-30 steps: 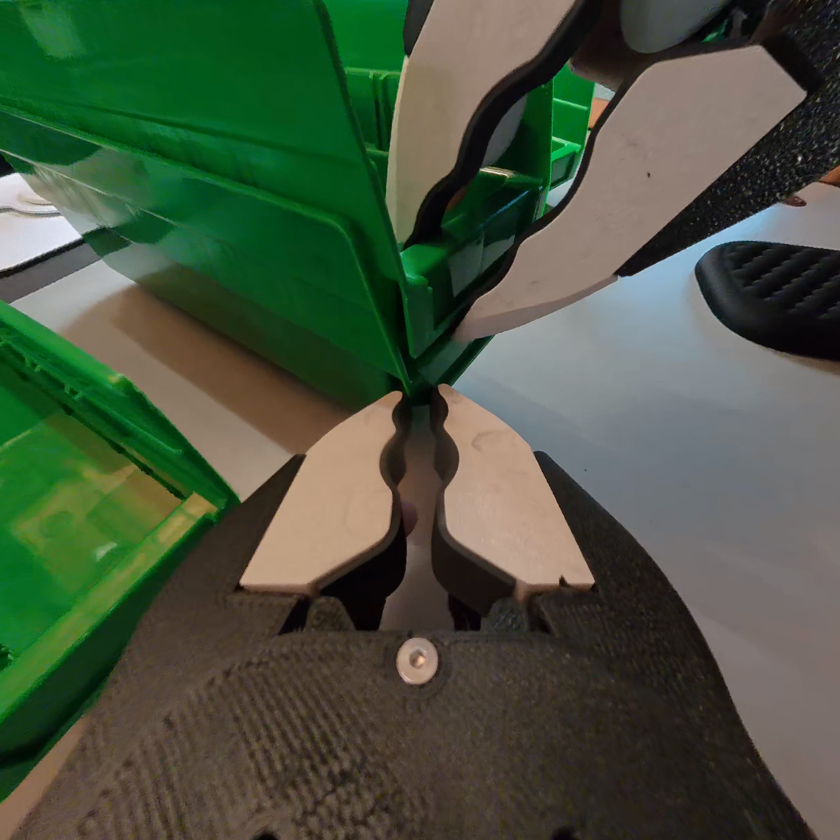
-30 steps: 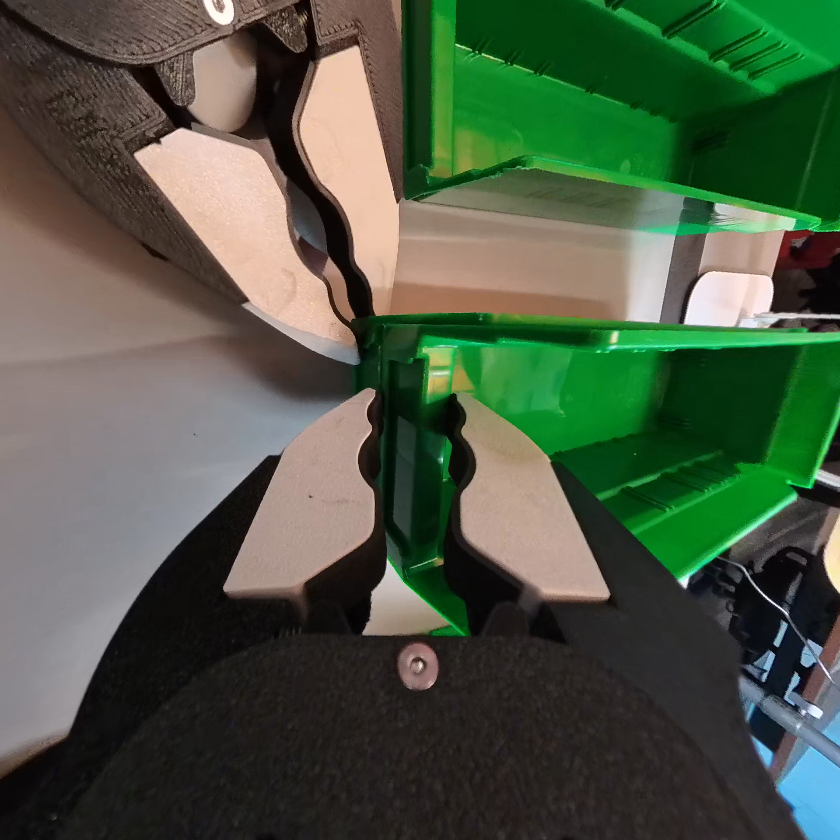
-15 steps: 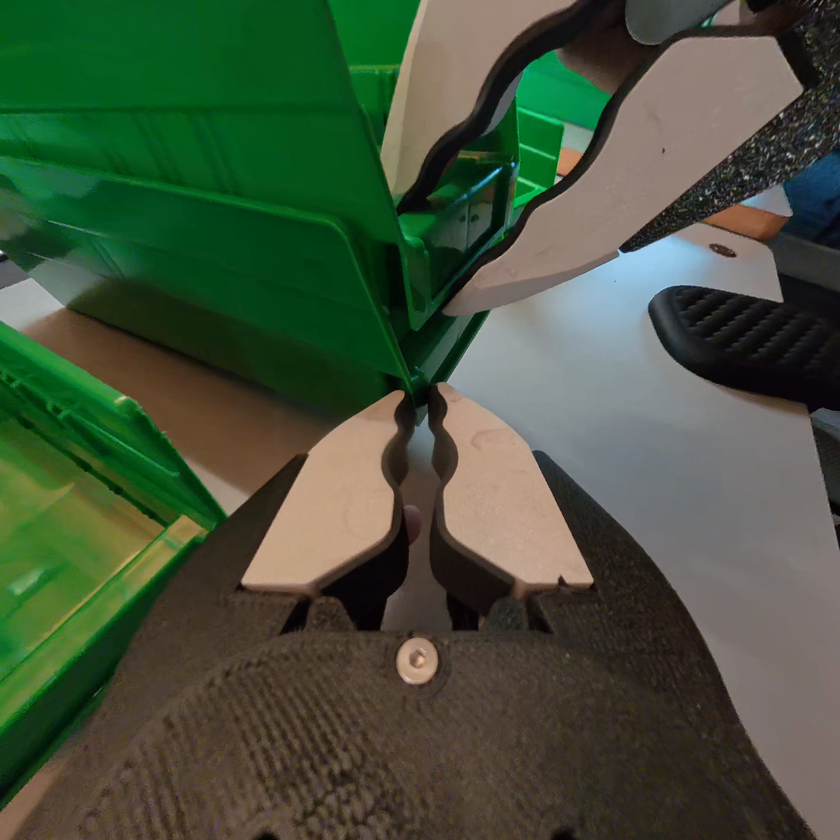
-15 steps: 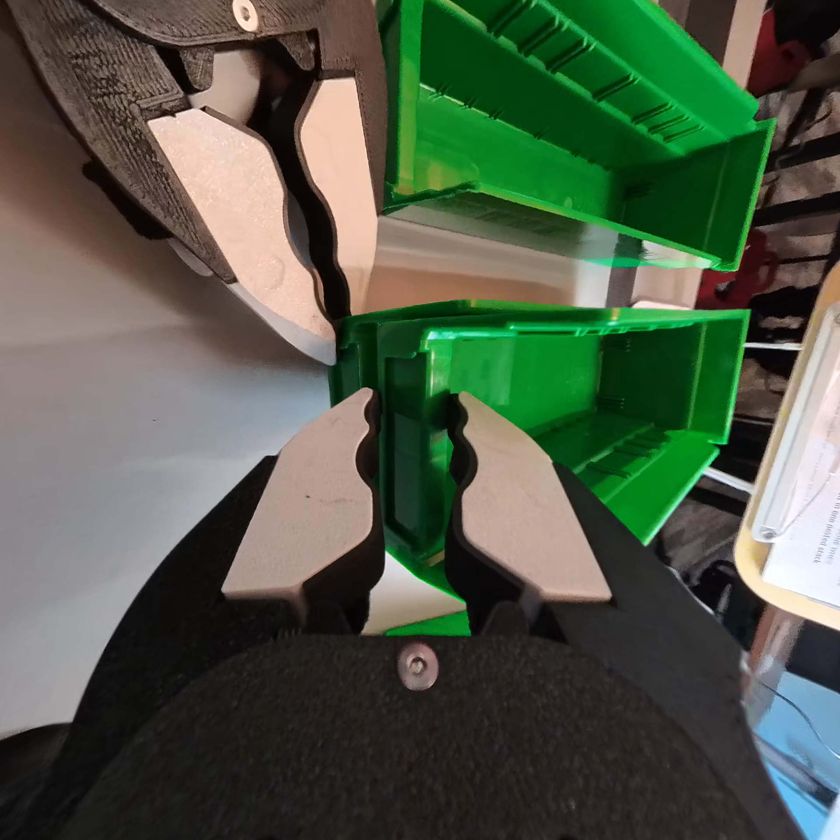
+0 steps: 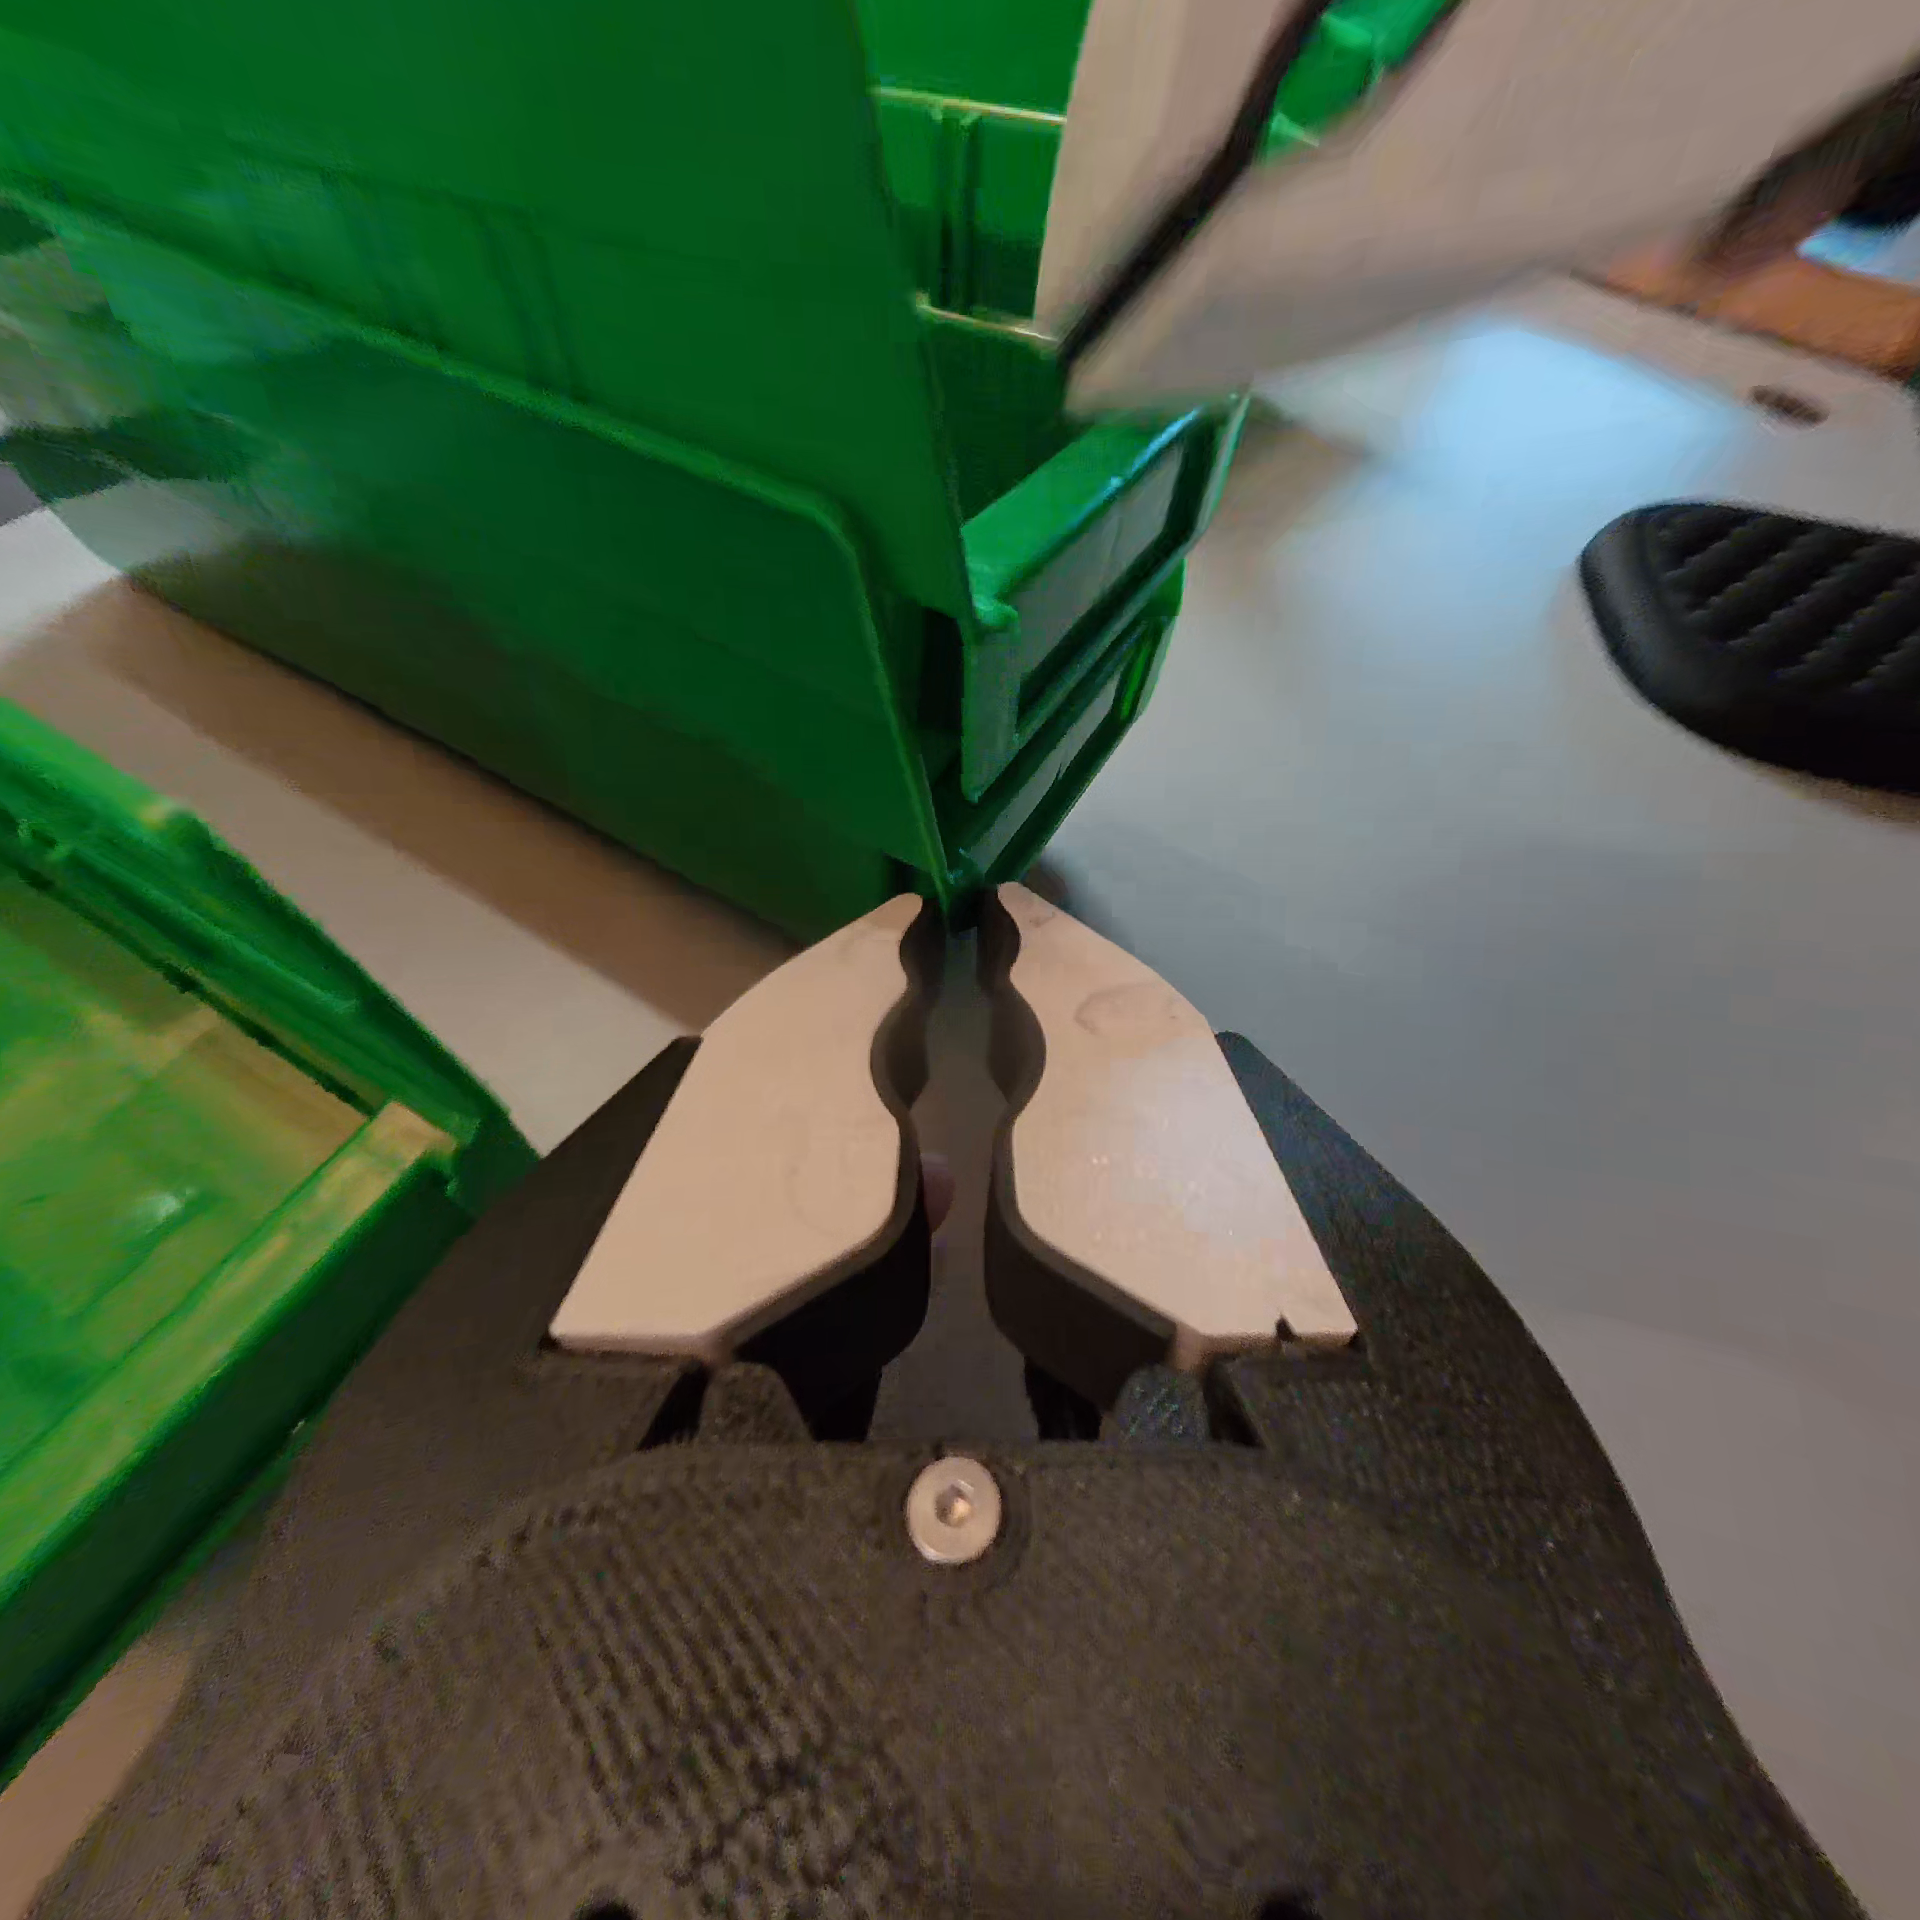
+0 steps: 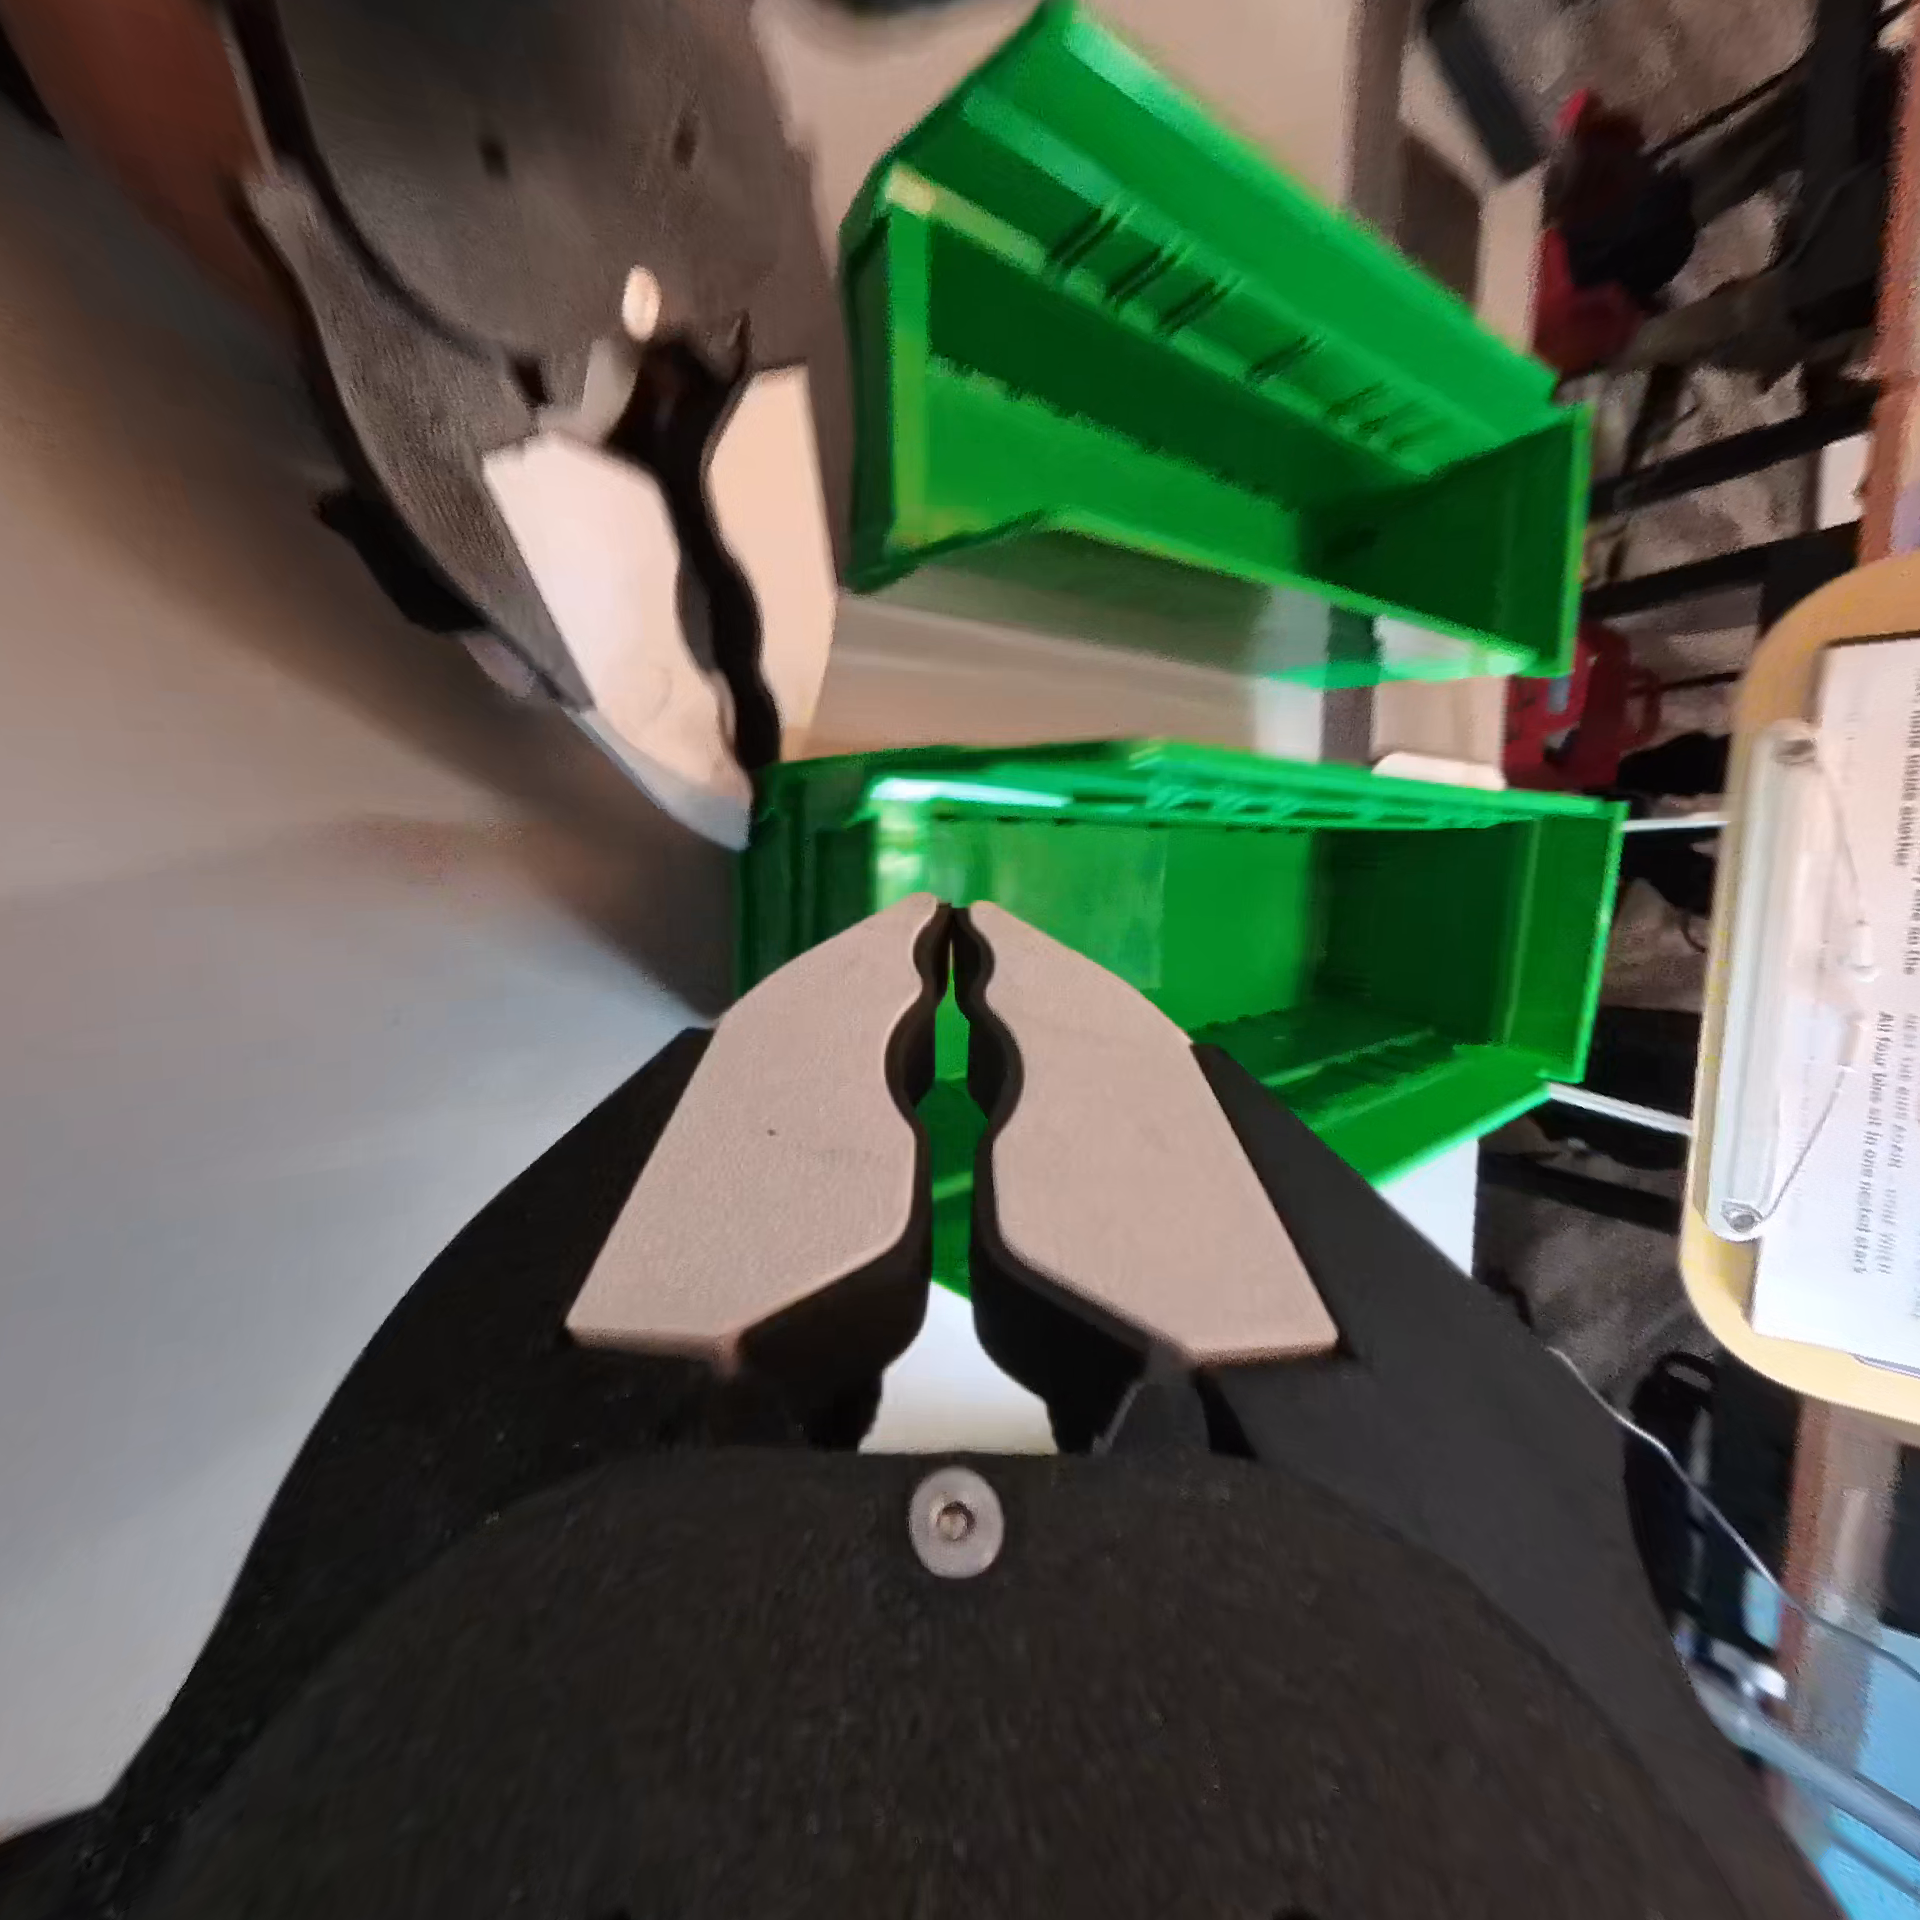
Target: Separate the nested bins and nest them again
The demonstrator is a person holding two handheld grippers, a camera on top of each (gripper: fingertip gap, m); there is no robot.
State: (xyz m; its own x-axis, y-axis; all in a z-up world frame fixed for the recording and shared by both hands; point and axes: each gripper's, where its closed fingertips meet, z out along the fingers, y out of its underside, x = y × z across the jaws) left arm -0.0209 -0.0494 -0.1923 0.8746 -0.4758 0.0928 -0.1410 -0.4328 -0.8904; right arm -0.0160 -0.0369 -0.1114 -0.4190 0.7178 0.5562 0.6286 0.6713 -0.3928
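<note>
Two nested green bins stand on the white table, and the inner one sits a little higher than the outer. My left gripper is shut on the lower front corner edge of the outer bin. It also shows in the right wrist view, at the corner of the nested bins. My right gripper is shut and empty, with its tips just in front of the bins' front wall. In the left wrist view it is a blur above the inner bin's front lip.
A separate green bin lies open at the left, close to my left gripper. It also shows in the right wrist view. A black ribbed object lies on the table at the right. A wooden clipboard with paper is beyond the bins. Across from one pair of fingers to the other is roughly 8 cm. The black ribbed object is about 30 cm from both grippers' fingertips.
My right gripper has let go of the inner bin's front wall, drawn back and shut. The inner bin has dropped lower into the outer one. My left gripper stays at the corner.
</note>
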